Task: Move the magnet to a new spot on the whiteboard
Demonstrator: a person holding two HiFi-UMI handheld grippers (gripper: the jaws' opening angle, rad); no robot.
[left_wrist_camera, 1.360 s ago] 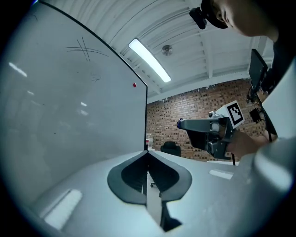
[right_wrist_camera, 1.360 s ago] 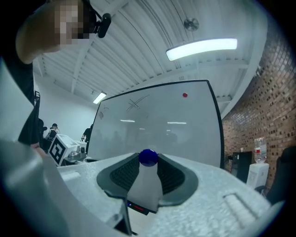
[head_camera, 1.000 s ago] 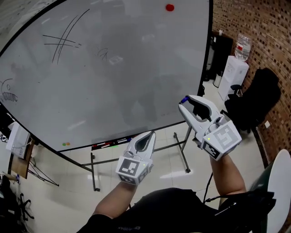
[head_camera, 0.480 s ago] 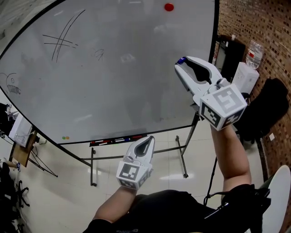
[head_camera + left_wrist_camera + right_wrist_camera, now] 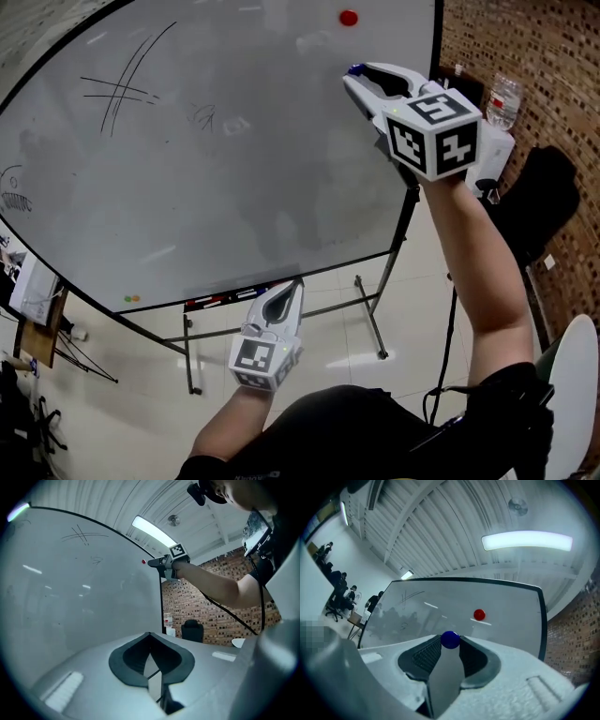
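Observation:
My right gripper (image 5: 354, 73) is raised in front of the upper right part of the whiteboard (image 5: 234, 169) and is shut on a small blue magnet (image 5: 450, 640) at its fingertips; the blue magnet (image 5: 353, 69) shows as a speck in the head view. A red magnet (image 5: 349, 17) sticks on the board above and just left of those tips, and the red magnet (image 5: 479, 615) lies up and right of the blue one in the right gripper view. My left gripper (image 5: 286, 292) hangs low below the board's bottom edge, jaws together, holding nothing.
Pen marks (image 5: 117, 89) cross the board's upper left. A marker tray (image 5: 230, 298) runs under the board, which stands on a metal frame (image 5: 373, 319). At the right are a brick wall (image 5: 534, 66), a water dispenser (image 5: 497, 141) and a black chair (image 5: 539, 202). People sit far left (image 5: 340, 592).
My right gripper has risen steadily with the blue magnet, from below the board's lower edge to near its top right, close under the red magnet. The left gripper has barely shifted.

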